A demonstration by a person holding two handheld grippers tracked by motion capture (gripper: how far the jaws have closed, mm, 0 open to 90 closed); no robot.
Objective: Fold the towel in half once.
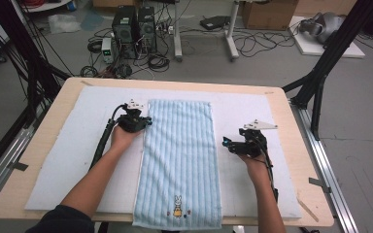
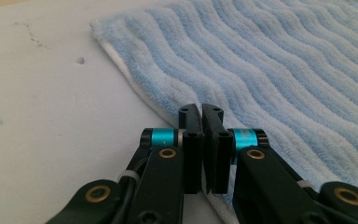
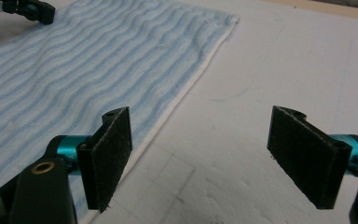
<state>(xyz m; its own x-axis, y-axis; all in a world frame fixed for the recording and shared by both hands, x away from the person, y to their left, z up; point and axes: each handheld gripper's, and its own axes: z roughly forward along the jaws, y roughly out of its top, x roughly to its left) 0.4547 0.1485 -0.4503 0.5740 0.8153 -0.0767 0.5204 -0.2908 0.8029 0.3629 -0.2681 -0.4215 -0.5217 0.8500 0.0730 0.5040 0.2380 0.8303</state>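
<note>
Here the left gripper (image 1: 145, 121), jaws pressed together, meets the striped blue towel's (image 1: 179, 160) left edge. The right gripper (image 1: 227, 143) gapes beside its right edge; the towel runs lengthwise away from the person.

Beyond the table, far ahead of the tongs: two black PC towers (image 1: 135, 26) side by side on the grey floor, cable tangle (image 1: 145, 60) around them. White stand legs (image 1: 205, 46) to their right. Cardboard box (image 1: 269, 13) further right, white board (image 1: 320, 41) with grey gear on it. Black frame strut (image 1: 328, 58) far right.
</note>
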